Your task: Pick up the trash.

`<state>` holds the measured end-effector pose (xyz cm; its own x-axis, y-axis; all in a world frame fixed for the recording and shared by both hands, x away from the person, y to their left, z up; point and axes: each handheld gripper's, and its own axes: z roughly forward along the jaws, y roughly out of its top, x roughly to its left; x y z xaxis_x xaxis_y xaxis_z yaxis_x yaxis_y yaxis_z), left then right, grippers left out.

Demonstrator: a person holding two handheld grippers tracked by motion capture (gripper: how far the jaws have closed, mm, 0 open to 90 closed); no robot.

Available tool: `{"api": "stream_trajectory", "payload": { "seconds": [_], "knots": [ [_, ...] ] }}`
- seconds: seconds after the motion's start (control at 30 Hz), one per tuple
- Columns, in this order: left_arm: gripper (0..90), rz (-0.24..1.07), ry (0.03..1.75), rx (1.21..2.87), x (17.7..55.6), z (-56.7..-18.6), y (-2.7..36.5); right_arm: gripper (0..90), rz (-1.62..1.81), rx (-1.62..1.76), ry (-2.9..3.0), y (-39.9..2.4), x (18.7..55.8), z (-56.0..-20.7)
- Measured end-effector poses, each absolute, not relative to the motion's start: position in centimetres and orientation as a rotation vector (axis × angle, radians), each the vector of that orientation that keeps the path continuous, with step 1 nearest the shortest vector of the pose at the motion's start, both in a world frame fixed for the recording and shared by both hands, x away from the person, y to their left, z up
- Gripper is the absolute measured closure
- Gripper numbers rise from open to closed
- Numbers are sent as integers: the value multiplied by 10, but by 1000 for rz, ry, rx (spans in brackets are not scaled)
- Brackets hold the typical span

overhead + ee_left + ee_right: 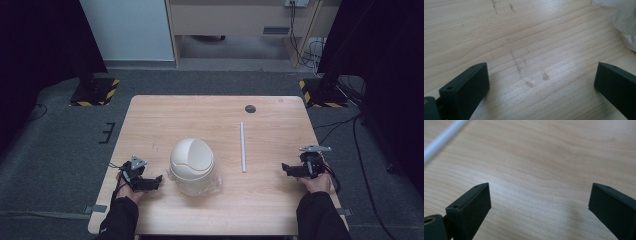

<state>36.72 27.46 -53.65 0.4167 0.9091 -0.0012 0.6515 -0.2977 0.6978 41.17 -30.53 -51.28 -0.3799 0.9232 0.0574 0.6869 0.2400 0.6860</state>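
A small cream bin with a domed swing lid (192, 162) stands near the table's front middle, with a clear plastic liner (624, 22) bulging around its base. A thin white rod (243, 146) lies lengthwise to its right and crosses the corner of the right gripper view as a white rod (442, 138). My left gripper (155, 181) rests on the table just left of the bin, pointing at it, open with nothing between its jaws (541, 82). My right gripper (286, 169) sits near the right edge, pointing left toward the rod, also open and empty (540, 200).
The wooden table (200, 117) has a small dark round disc (250, 108) at the back right. Faint pencil-like marks show on the wood in front of the left gripper. Dark stands with striped bases flank the table on the grey floor.
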Motion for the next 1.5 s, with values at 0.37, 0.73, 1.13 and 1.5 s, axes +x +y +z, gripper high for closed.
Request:
{"api": "stream_trajectory", "payload": {
  "seconds": [0.37,0.73,1.13,1.5],
  "knots": [
    [0,540,1330,2047,367,-536,274,39,1139,1426,2053,-298,403,-483],
    [0,530,1338,2050,368,-536,273,27,1283,1300,1987,-296,393,-451],
    [0,533,1334,2051,368,-536,273,25,1376,1137,1936,-284,384,-405],
    [0,536,1336,2048,368,-536,273,27,1472,1008,1948,-259,375,-369]
  ]
}}
